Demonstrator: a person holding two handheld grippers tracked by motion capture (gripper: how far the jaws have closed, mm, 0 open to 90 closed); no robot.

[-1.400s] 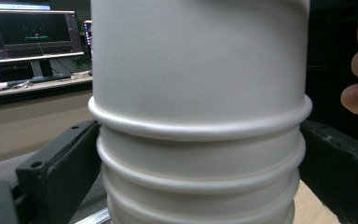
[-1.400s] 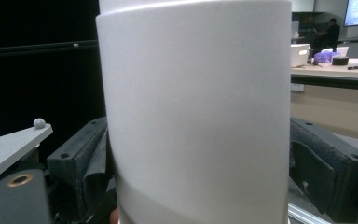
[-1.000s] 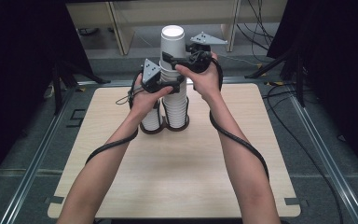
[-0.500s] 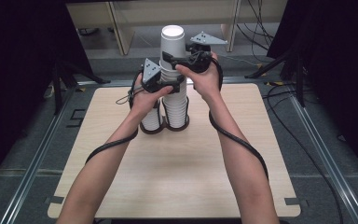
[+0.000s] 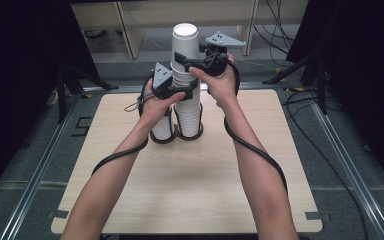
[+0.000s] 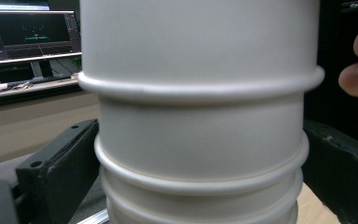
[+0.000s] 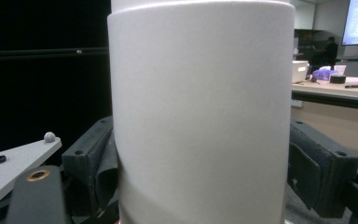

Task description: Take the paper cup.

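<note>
- The right gripper is held level at the top of the tall cup stack; its jaws have just been closing around the top cup, which sits between them.
- In the right gripper view the cup wall is flanked closely by both black jaws; the left one seems to touch it, but a firm pinch on both sides cannot be confirmed.
- Just below and left of it, the left gripper is clamped across the stack, its jaws set wide on the rimmed cups and pressing both sides, as the left gripper view shows.
- Under both grippers the stack is seen standing on the table in a dark ring holder; a shorter stack stands just beside it, below the left hand.
- The step in hand is judged to be the separating of the top cup: the lower cups are braced by the left gripper while the top one is being taken by the right.
- For the next move, the right grip should first be completed without crushing the thin wall; then a straight upward pull, perhaps with a slight twist, is called for, while the stack is kept clamped so that only one cup comes away.
</note>
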